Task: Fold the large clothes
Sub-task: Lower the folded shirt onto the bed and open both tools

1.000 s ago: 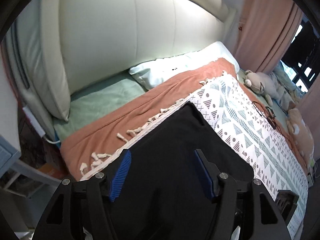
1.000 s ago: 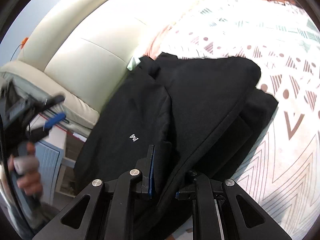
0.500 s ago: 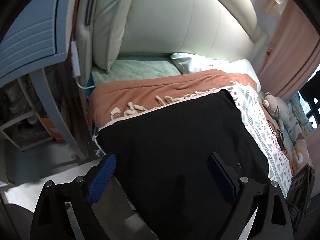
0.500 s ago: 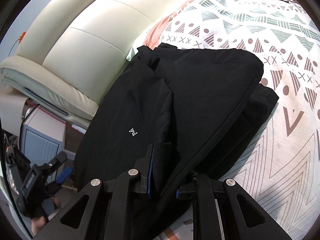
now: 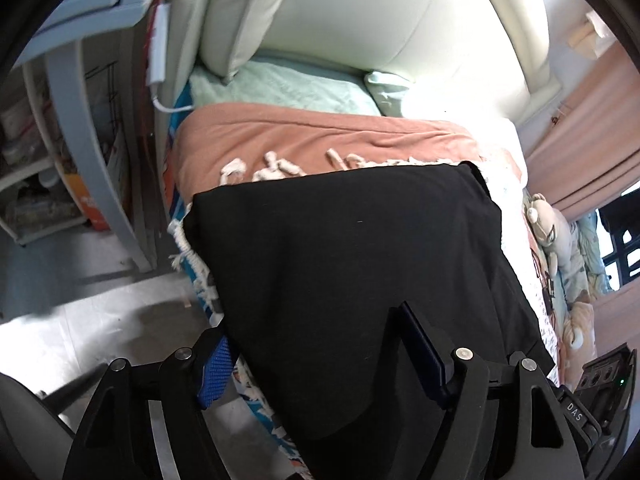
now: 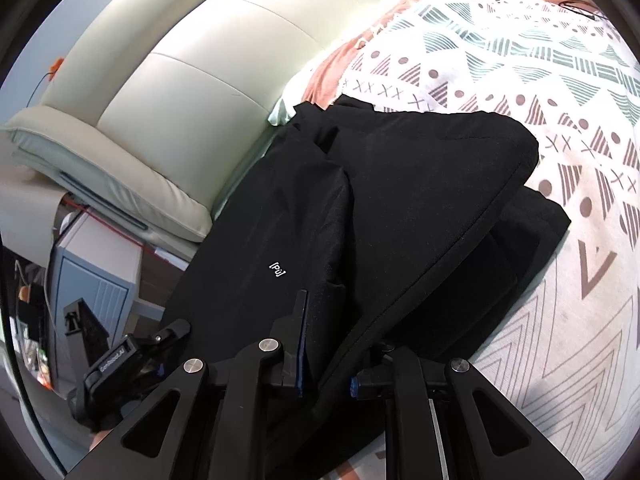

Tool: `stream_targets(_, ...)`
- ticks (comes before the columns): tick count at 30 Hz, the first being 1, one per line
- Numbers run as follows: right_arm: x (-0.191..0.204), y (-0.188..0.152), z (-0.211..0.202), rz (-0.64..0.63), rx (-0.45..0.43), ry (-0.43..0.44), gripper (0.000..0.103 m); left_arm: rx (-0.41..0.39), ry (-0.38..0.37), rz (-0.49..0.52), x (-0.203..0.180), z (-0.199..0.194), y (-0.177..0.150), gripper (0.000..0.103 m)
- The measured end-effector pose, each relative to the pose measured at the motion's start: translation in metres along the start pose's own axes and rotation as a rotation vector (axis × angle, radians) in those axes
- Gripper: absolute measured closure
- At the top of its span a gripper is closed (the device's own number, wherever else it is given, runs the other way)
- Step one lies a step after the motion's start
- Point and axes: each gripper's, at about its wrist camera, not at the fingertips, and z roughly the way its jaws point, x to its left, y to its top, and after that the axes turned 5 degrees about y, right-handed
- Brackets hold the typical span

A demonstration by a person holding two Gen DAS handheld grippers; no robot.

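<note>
Lying on the patterned blanket (image 6: 500,60) near the cream headboard (image 6: 192,80), the black garment (image 6: 400,184) is big, and its near end hangs over the side of the bed toward the floor. In the right wrist view it is folded over itself, with a thick top layer, a flatter layer poking out from under it on the blanket side, and a small white logo (image 6: 277,269) on the part nearer the headboard. How many layers sit inside the fold is hard to tell, because it is all one dark colour. The right gripper (image 6: 326,360) is nearly closed, and its two fingers pinch the hem of the top layer; the far finger is mostly hidden behind the cloth. The left gripper (image 5: 320,356) is at the garment's edge on the side of the bed away from the headboard's middle, and its jaws are closing. The cloth runs between the two blue pads (image 5: 215,372), but the pads do not press on it. In the left wrist view the garment (image 5: 352,264) covers most of the blanket, so only the white fringe (image 5: 276,170) and the orange sheet (image 5: 320,136) show between it and the headboard. Past the bed, a grey nightstand (image 5: 88,20) is blurred and cut off by the round edge. A soft toy (image 5: 548,232) lies far along the bed, small and hard to make out. The person's hand is not clear in either view.
</note>
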Motion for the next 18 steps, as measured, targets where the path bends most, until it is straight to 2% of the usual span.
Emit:
stream_targets(7, -0.033, -0.010, 0.002, 0.066, -0.040, 0.029, 0.087, -0.029, 0.018, 0.093, -0.019, 0.004, 0.002, 0.032)
stream_targets(9, -0.042, -0.015, 0.003, 0.091, -0.031, 0.035, 0.081, -0.038, 0.039, 0.113, -0.018, 0.006, -0.003, 0.032)
stream_targets(10, -0.045, -0.017, 0.001, 0.098, -0.030, 0.028, 0.072, -0.046, 0.045, 0.125, -0.018, 0.006, -0.006, 0.031)
stream_targets(11, -0.047, -0.019, -0.003, 0.097, -0.036, 0.004, 0.064, -0.052, 0.050, 0.134, -0.017, 0.005, -0.010, 0.030)
stream_targets(13, -0.050, -0.020, -0.010, 0.080, -0.050, -0.031, 0.059, -0.058, 0.052, 0.140, -0.015, 0.003, -0.019, 0.029)
stream_targets(18, -0.057, -0.023, -0.024, 0.064, -0.072, -0.139, 0.059, -0.052, 0.058, 0.151, -0.016, 0.000, -0.042, 0.025)
